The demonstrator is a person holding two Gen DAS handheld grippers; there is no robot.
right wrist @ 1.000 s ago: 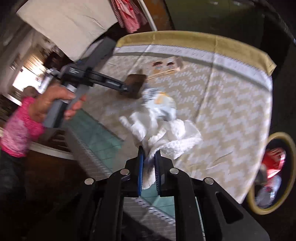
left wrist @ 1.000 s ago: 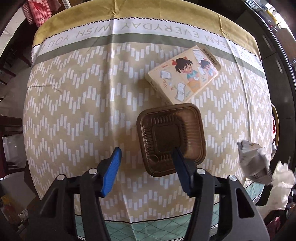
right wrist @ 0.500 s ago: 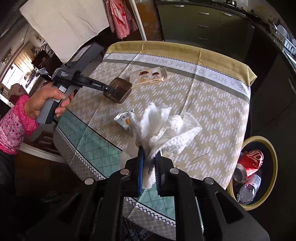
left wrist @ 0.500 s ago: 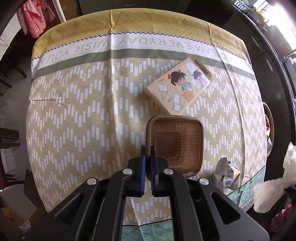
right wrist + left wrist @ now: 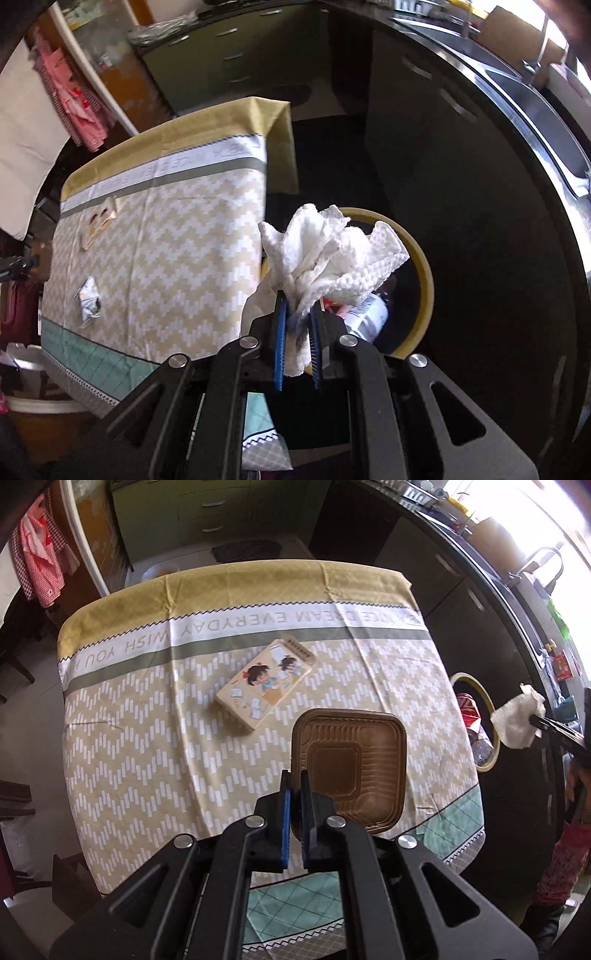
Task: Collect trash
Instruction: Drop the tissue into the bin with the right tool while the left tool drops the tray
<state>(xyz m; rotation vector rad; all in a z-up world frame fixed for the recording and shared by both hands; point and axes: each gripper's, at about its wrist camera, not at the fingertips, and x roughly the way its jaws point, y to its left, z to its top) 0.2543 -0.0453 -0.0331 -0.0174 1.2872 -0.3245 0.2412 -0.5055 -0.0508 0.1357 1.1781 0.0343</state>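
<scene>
My left gripper (image 5: 292, 779) is shut on the near-left rim of a brown plastic tray (image 5: 351, 768) and holds it above the table. My right gripper (image 5: 297, 299) is shut on a crumpled white paper towel (image 5: 328, 254) and holds it over a yellow-rimmed trash bin (image 5: 421, 258) beside the table. The bin holds a red can and a bottle. The towel also shows in the left wrist view (image 5: 517, 720), next to the bin (image 5: 480, 698). A crumpled silver wrapper (image 5: 88, 299) lies on the tablecloth near the front edge.
A children's book (image 5: 266, 683) lies at the middle of the table with the yellow zigzag cloth (image 5: 147, 738). Dark cabinets (image 5: 443, 147) stand behind the bin. Red checked cloth (image 5: 40, 565) hangs at the far left.
My left gripper closed on the tray's rim and lifted it off the table. My right gripper carried the paper towel from above the table to above the bin.
</scene>
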